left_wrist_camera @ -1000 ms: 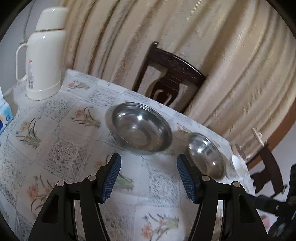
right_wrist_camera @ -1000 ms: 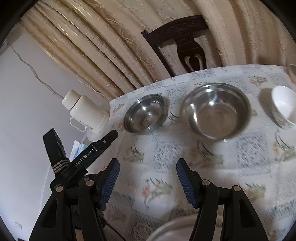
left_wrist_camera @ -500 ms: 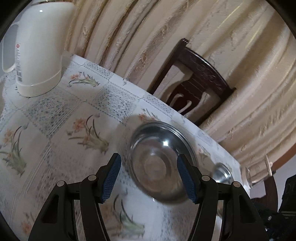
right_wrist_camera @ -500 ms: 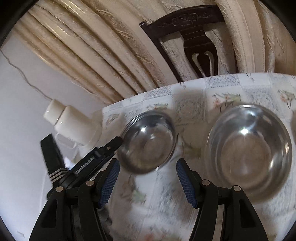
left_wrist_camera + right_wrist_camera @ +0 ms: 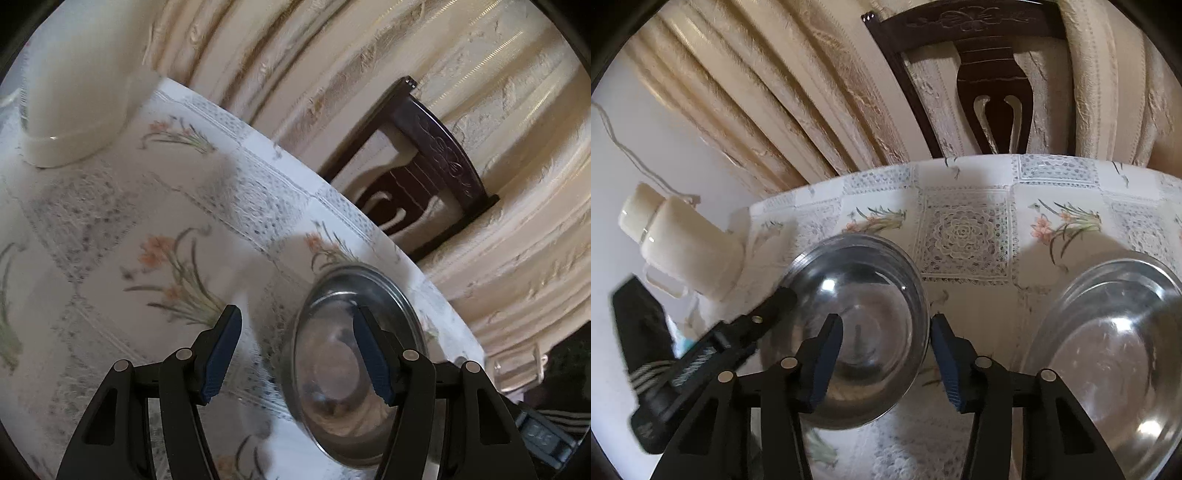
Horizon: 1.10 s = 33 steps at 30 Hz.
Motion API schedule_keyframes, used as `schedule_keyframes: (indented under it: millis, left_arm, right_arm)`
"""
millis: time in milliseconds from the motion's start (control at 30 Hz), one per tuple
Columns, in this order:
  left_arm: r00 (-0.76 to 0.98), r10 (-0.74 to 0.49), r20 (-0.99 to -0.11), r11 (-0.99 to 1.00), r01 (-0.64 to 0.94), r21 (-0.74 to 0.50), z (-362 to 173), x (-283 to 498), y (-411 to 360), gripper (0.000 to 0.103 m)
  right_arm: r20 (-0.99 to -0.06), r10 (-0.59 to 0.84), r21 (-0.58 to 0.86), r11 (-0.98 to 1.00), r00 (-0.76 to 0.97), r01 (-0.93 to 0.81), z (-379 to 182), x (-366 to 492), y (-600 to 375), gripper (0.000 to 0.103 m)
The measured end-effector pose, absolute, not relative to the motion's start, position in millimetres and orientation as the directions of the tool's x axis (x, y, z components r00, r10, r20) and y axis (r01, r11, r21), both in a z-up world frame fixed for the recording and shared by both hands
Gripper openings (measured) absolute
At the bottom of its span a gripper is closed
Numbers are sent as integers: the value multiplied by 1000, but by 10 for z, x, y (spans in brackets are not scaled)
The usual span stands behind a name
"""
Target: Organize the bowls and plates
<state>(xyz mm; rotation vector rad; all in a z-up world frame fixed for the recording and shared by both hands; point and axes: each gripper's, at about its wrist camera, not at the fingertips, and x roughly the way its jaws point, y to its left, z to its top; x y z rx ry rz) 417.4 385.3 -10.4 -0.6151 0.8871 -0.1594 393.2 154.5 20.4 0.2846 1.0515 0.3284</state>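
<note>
The smaller steel bowl (image 5: 860,325) is now filling the lower centre of the right wrist view, where one second ago it was sitting small and far in the upper middle. The right gripper (image 5: 886,354) is closing in with its jaws spread across the bowl's right rim, one pad inside, one outside, grasping nothing yet. The left gripper (image 5: 297,354) is also released and is straddling the bowl's left rim (image 5: 306,314). The larger steel bowl (image 5: 1108,350) is waiting at lower right on the floral tablecloth (image 5: 967,229), so nesting seems near. The white thermos (image 5: 679,243) is standing at left.

Two upright steel bowls (image 5: 864,325) (image 5: 1115,354), apart
</note>
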Motion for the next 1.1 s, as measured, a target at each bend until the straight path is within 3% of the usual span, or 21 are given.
schedule_keyframes:
  millis: [133, 367, 467, 1100]
  left_arm:
    - [639, -387, -665, 826, -80, -558, -90, 4167, 3788, 61]
    - [600, -405, -690, 829, -78, -554, -213, 4223, 3732, 38]
    - [600, -411, -686, 830, -66, -554, -195, 4214, 3721, 37]
    - [641, -484, -596, 815, 82, -573, 237, 4005, 3326, 37]
  right_arm:
    - [-816, 376, 363, 924, 439, -117, 88, 3977, 1566, 44]
    - [-827, 331, 301, 943, 455, -139, 89, 3971, 1649, 34]
    - [-820, 345, 329, 937, 457, -118, 96, 3965, 1593, 30]
    - [-769, 287, 336, 942, 572, -20, 582, 3616, 966, 30]
